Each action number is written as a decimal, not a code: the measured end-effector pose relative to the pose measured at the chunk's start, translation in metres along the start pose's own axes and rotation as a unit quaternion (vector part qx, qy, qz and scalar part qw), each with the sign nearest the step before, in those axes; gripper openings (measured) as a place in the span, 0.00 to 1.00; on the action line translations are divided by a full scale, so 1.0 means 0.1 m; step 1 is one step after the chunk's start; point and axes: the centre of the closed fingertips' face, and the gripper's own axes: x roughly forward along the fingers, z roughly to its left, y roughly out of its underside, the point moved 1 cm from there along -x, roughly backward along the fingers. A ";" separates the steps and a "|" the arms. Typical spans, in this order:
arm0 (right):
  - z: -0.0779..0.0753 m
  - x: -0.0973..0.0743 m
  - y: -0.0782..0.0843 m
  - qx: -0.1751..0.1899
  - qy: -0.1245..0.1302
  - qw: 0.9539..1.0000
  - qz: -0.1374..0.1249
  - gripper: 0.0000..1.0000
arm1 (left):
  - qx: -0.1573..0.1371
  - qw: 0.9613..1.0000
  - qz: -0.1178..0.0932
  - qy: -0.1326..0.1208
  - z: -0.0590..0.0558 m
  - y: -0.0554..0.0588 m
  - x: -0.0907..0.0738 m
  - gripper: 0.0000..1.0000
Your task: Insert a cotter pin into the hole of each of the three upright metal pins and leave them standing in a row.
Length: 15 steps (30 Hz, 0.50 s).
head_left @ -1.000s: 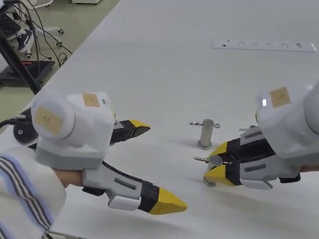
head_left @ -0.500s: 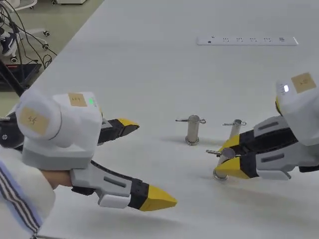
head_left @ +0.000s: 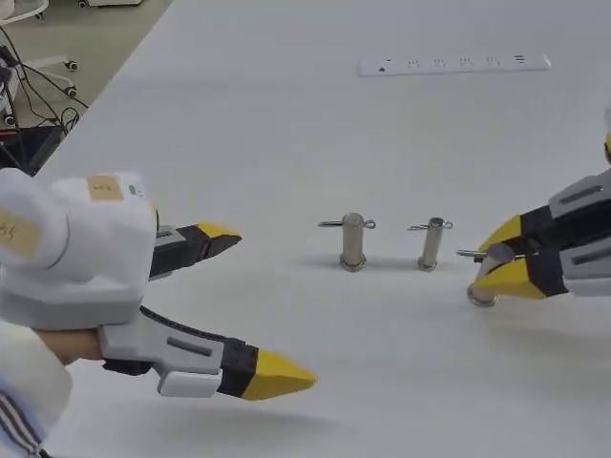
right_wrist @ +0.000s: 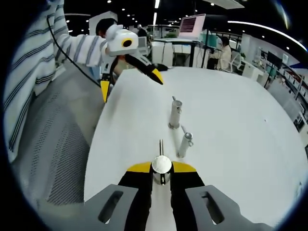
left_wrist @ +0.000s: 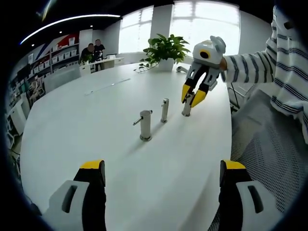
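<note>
Head view: right gripper (head_left: 496,270) grips the third metal pin (head_left: 485,286), cotter pin (head_left: 468,254) seemingly inserted, beside two finished pins (head_left: 353,241); next, release it upright. Left gripper (head_left: 272,307) gapes idle.

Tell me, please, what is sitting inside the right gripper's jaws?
A metal pin stands on the table inside the right gripper, jaws closed on it, a cotter pin through its head. The jaws cover part of its shaft.

The right gripper (head_left: 491,263), clamped on the third metal pin (head_left: 482,295), has carried it rightward. It was in front of the left metal pin (head_left: 353,243) and now stands beside the middle metal pin (head_left: 431,246), roughly in line with both.
</note>
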 end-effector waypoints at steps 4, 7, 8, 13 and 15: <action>-0.10 -0.05 0.06 0.001 0.003 1.000 -0.003 0.13 | -0.006 1.000 0.005 -0.003 0.00 0.03 -0.02 0.99; -0.17 -0.07 0.11 -0.002 0.002 1.000 -0.002 0.13 | -0.017 1.000 0.001 0.001 -0.01 0.03 -0.03 0.99; -0.18 -0.07 0.12 -0.002 0.002 1.000 -0.002 0.13 | -0.018 1.000 0.002 0.000 -0.02 0.04 -0.03 0.99; -0.22 -0.08 0.19 0.002 -0.009 1.000 -0.007 0.13 | -0.018 1.000 0.008 -0.004 -0.02 0.05 -0.05 0.99; -0.24 -0.09 0.21 0.004 -0.010 1.000 -0.008 0.13 | -0.023 1.000 0.009 -0.004 -0.03 0.06 -0.05 0.99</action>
